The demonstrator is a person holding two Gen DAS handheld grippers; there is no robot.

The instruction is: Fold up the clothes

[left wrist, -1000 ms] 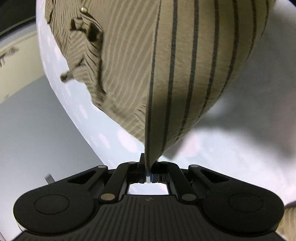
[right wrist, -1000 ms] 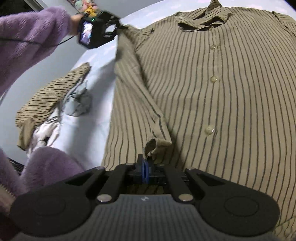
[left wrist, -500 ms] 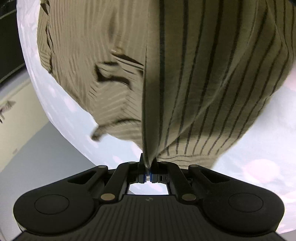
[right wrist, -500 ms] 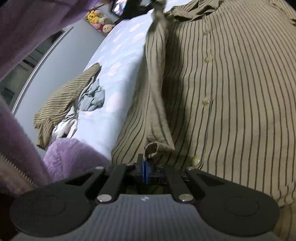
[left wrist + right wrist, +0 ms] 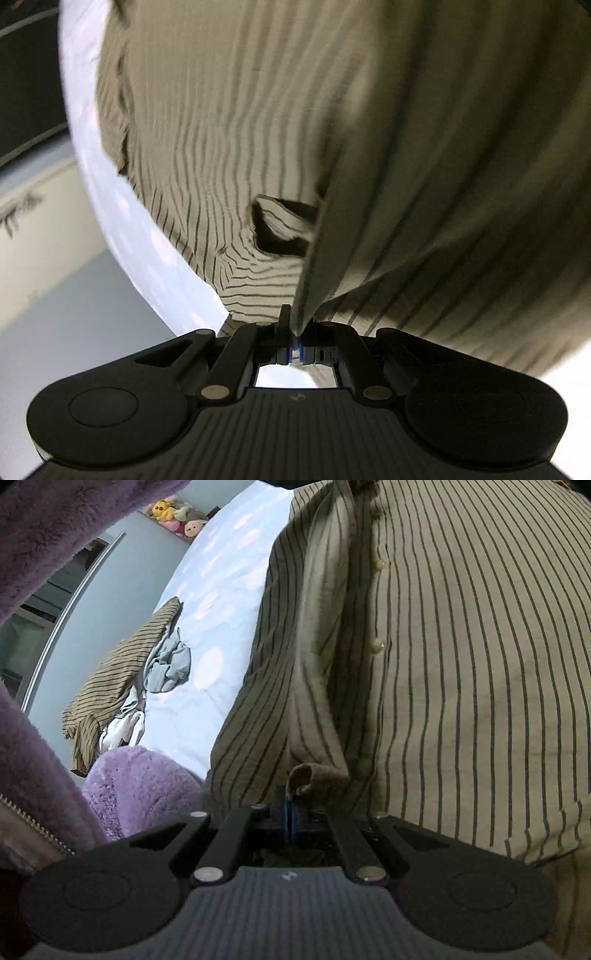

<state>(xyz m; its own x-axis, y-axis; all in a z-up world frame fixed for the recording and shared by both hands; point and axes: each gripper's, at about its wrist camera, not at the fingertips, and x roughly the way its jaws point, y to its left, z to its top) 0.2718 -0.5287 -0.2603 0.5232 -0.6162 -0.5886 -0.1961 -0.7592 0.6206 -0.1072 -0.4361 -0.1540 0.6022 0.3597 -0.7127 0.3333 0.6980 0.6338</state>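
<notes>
My left gripper [image 5: 295,332] is pinching the striped shirt [image 5: 424,166]'s edge at lower centre; my right gripper [image 5: 290,808] is clamping its cuff [image 5: 314,777] on the bed [image 5: 221,590].

Left hand-held gripper [image 5: 295,332] fills the bottom of its view: matte black, a wide ribbed body with fine lengthwise grooves, a round raised disc on each flank. Two slanting black link bars run forward, each pinned with a silver rivet, and there's a small pale logo mark at the centre of the ribbing. Blue pads [image 5: 301,352] sit at the tips. Over to the right hand-held gripper [image 5: 290,812]: same black build, same silver rivets, same discs, blue pads again. And the person wears a fluffy purple fleece sleeve [image 5: 44,528], with a metal zipper [image 5: 35,825] along an edge at lower left.
</notes>
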